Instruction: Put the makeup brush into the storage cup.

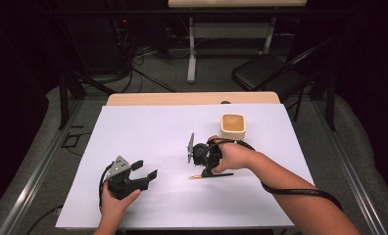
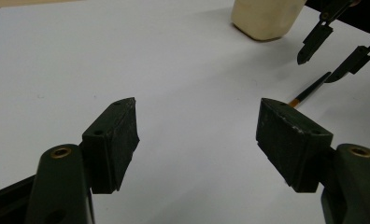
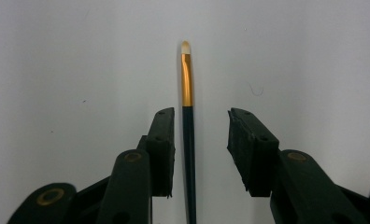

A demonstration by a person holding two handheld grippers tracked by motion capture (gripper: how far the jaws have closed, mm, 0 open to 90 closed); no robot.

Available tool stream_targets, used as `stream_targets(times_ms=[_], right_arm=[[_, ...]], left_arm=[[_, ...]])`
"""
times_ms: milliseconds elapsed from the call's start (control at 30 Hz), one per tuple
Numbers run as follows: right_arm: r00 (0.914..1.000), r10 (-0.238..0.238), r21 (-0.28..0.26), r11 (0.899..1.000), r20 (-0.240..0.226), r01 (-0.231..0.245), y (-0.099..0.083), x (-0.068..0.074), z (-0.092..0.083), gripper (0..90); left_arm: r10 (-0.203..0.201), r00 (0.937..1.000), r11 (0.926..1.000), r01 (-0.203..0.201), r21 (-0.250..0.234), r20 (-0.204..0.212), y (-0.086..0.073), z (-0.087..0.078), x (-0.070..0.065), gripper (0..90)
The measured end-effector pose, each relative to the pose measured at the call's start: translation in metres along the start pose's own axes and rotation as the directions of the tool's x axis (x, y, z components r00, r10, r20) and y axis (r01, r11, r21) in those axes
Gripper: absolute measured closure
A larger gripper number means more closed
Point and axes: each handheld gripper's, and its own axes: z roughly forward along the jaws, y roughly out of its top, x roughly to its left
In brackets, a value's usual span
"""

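Right gripper (image 3: 201, 122) straddles thin dark-handled paintbrush with gold ferrule (image 3: 188, 107) on white table sheet (image 1: 148, 132), jaws part-open, not pressing it. Left gripper (image 2: 197, 126) gapes wide, holding nothing.

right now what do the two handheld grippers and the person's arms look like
Both the left gripper and the right gripper are black, each with two angular jaws ending in blocky black pads, brass-coloured pivot rivets and a grey three-cornered plate on top. A black cable trails from the right one. The forearms are bare, no sleeves in sight.
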Motion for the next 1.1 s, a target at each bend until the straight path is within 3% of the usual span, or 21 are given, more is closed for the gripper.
stream_targets(times_ms=[267, 633, 1100], right_arm=[[0.9998, -0.005, 0.023, 1.0, -0.017, 0.005, 0.002, 0.0, 0.007, 66.8], [0.9995, -0.003, 0.001, 1.0, -0.031, 0.003, 0.0, -0.002, 0.012, 73.6], [0.9983, -0.041, 0.047, 0.998, -0.043, 0.043, 0.002, 0.002, 0.025, 82.0]], left_arm=[[-0.005, 1.0, 1.0, 0.005, -0.002, 0.002, 0.0, 0.0, 0.0, 29.5], [-0.006, 1.0, 1.0, 0.006, 0.001, 0.001, 0.0, 0.001, 0.0, 29.5], [-0.009, 1.0, 1.0, 0.009, -0.001, 0.001, 0.0, 0.001, 0.0, 29.4]])
